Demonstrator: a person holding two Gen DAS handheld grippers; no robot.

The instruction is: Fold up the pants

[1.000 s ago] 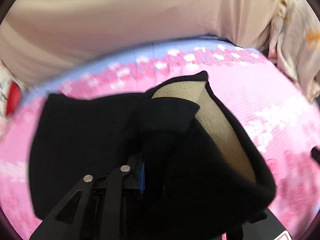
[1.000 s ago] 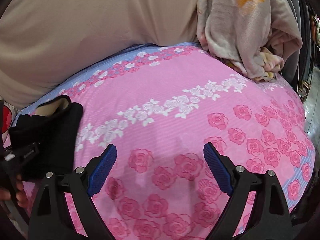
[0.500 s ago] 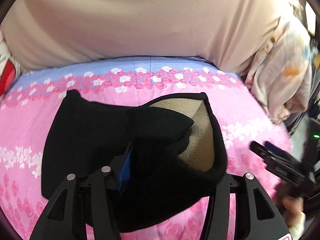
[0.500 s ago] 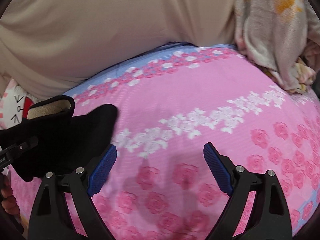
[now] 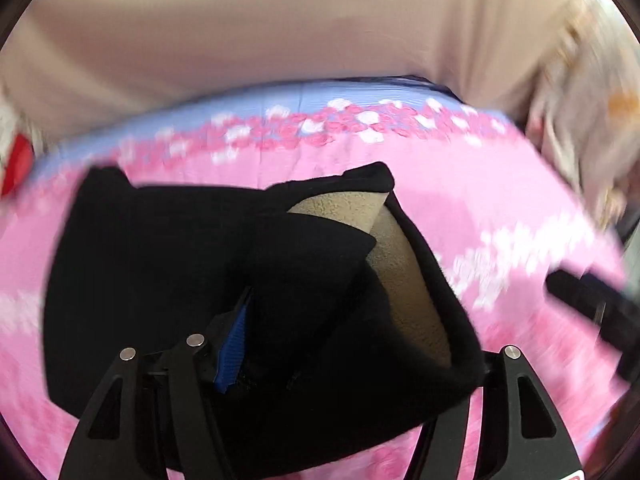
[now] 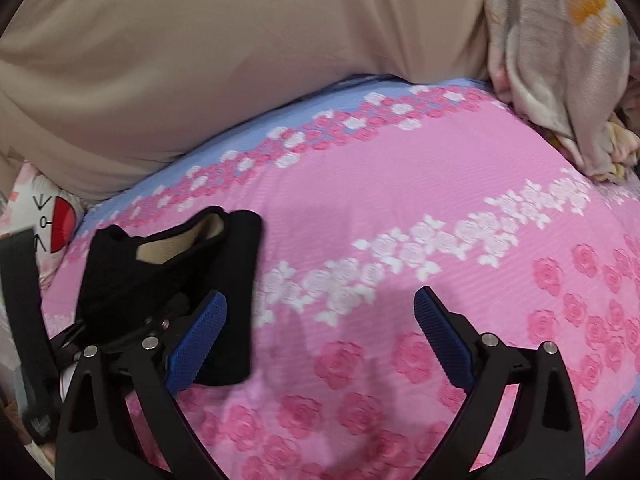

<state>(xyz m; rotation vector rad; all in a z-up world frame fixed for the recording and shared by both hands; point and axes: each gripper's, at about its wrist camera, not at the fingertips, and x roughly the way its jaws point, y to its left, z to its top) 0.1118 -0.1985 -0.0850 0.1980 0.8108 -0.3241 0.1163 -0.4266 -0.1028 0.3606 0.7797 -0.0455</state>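
two grippers: left gripper [image 5: 352,356] just opening, black pants [image 5: 168,280] between, right gripper [image 6: 320,340] wide apart

No word, brand or number can be read. White lettering is seen on a black strap [image 6: 38,426] at the lower left of the right wrist view, but it is too small and blurred.

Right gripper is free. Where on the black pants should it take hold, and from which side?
Take the black pants by their right-hand edge, which lies flat on the pink bedspread. Probably best to come in from the right, low over the bare sheet. The right gripper is open beside that edge; the left gripper, jaws just opened, straddles the raised fleece-lined fold.
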